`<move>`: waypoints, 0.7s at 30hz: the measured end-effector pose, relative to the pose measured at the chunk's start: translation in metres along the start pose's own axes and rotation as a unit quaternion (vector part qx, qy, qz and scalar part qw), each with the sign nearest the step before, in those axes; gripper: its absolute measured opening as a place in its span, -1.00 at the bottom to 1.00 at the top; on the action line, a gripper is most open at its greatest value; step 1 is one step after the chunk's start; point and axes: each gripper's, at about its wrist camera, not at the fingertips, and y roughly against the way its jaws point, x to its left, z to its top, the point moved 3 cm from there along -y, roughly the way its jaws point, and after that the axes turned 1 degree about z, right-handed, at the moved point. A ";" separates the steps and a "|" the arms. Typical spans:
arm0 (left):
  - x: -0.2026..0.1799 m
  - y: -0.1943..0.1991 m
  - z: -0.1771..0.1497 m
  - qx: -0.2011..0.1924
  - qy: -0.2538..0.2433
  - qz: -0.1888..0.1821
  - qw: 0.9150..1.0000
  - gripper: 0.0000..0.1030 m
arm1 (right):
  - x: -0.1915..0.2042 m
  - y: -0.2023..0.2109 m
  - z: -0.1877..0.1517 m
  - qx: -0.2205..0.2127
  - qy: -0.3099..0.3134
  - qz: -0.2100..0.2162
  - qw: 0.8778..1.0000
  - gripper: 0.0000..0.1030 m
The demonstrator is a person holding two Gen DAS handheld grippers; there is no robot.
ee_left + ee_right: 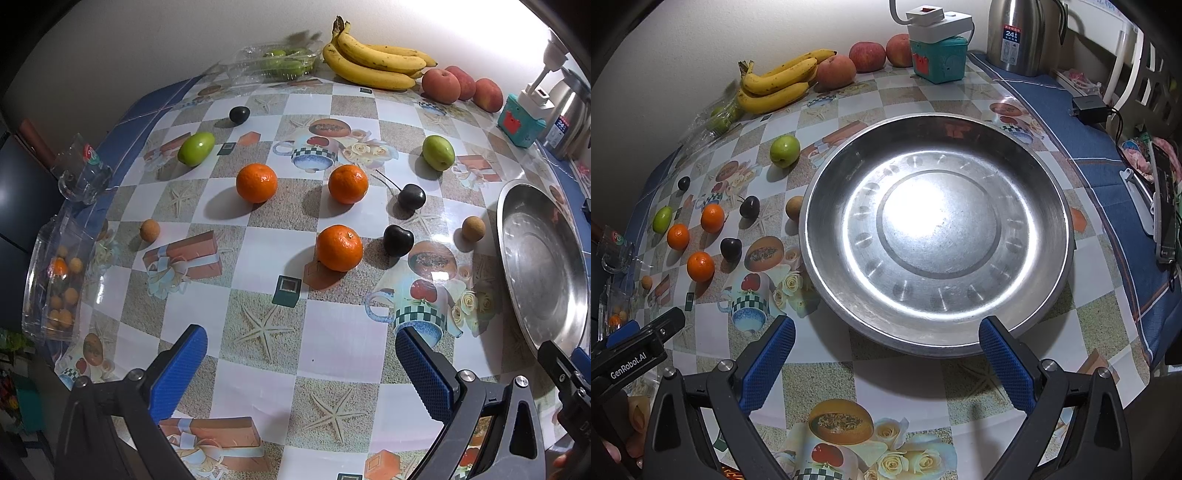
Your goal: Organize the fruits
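Only the left wrist view lays out the scattered fruit in full: three oranges (339, 247) sit in a loose triangle mid-table, with two dark plums (398, 240) just right of them, one trailing a thin stem toward the far left. A green fruit (196, 148) at the left lies tilted, its long axis running from near-left to far-right, while a second green fruit (438, 152) stands nearly upright at the right. Two small tan round fruits (149, 230) flank the group. Along the back wall the bananas (373, 62) lie on their sides, stems pointing far-left, beside three peaches (441, 85) and a clear clamshell box (280, 62).

By contrast, the right wrist view is filled by the empty steel basin (1052, 206), seen only as a rim slice in the left view, and it alone shows the kettle (1019, 35) and power strip (940, 20) clearly.

Both the left gripper (301, 345) and the right gripper (886, 336) hover above the checkered tablecloth (332, 350) with blue pads spread wide, holding nothing.
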 end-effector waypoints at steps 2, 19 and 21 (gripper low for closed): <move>0.000 0.000 0.000 0.000 0.001 0.000 1.000 1.00 | 0.000 -0.001 0.000 0.000 0.000 0.000 1.000 0.94; 0.002 -0.001 -0.001 0.002 0.004 -0.002 1.000 1.00 | 0.000 0.000 0.000 0.001 0.000 -0.001 1.000 0.94; 0.002 -0.001 -0.001 0.002 0.004 -0.002 1.000 1.00 | 0.000 0.000 0.000 0.000 0.000 -0.001 1.000 0.94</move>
